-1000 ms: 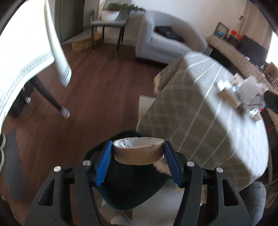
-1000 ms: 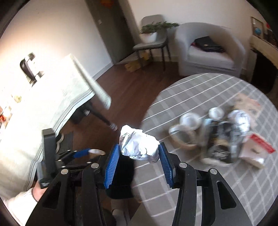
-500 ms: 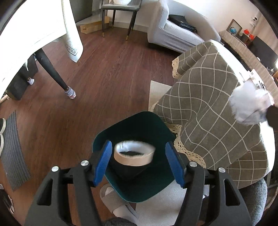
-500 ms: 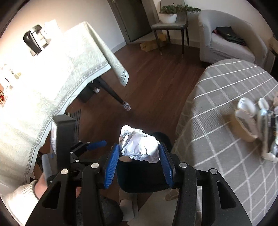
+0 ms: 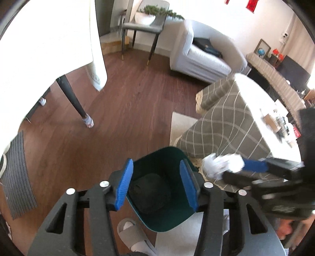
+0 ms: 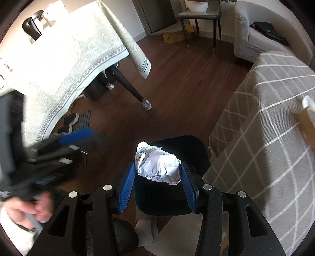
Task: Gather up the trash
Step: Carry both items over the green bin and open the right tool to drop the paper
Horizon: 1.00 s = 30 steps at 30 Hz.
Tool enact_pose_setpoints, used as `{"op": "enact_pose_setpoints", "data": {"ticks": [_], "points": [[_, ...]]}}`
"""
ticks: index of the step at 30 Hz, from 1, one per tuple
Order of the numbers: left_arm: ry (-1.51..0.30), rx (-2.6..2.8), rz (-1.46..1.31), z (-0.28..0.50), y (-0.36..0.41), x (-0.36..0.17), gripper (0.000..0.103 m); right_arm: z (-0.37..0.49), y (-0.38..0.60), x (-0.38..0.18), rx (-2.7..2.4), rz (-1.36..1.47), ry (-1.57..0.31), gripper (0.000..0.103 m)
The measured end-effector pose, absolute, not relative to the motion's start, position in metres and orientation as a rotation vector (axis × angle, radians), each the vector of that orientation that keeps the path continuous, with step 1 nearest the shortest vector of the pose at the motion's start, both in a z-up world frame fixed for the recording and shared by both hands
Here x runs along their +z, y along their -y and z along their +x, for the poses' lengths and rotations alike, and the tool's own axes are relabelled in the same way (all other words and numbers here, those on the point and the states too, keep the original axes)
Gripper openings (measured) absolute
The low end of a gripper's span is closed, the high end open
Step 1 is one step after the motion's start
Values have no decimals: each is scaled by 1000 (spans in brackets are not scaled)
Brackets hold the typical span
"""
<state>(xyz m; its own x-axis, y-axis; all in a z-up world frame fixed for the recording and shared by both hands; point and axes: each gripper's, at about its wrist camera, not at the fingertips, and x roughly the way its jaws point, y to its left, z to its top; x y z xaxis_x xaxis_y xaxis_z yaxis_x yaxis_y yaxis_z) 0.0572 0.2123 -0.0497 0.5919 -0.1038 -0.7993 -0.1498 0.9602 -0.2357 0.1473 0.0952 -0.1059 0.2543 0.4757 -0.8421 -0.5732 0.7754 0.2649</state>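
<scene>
The left gripper [image 5: 156,186] points steeply down over a dark green waste bin [image 5: 167,220] on the wooden floor [image 5: 128,110]. Its blue pads [image 5: 124,187] stand apart with nothing between them, and the jaws have just been closing. Through the gap a dark lump lies at the bottom of the bin — what it is cannot be told.

The right gripper [image 6: 157,188] tilts down too, its pads clamped on a crumpled ball of white paper [image 6: 159,167] held above the bin's [image 6: 187,145] dark mouth. From the left wrist camera the same paper [image 5: 222,163] shows blurred at the right, just beside the bin's rim.

In the right wrist view the hand [image 6: 37,208] gripping the left tool is blurred at the lower left.

Beside the bin stands a round table under a grey checked cloth [image 6: 265,122], with more litter [image 5: 275,122] on its top. A second table with a pale patterned cloth [image 6: 59,59], a grey armchair [image 5: 200,57] and a side chair bearing a potted plant [image 5: 153,15] fill the room behind.
</scene>
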Motion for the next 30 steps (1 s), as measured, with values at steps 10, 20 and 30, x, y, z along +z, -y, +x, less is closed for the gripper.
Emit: {"op": "enact_pose_setpoints", "data": {"ticks": [10, 20, 30], "points": [[-784, 45, -278, 30, -220, 31, 36, 146, -117, -148, 722, -144, -1165, 48], [-695, 37, -272, 3, -214, 87, 35, 148, -128, -192, 706, -215, -1219, 50], [-648, 44, -238, -10, -200, 118, 35, 144, -123, -187, 728, -183, -1200, 63]]}}
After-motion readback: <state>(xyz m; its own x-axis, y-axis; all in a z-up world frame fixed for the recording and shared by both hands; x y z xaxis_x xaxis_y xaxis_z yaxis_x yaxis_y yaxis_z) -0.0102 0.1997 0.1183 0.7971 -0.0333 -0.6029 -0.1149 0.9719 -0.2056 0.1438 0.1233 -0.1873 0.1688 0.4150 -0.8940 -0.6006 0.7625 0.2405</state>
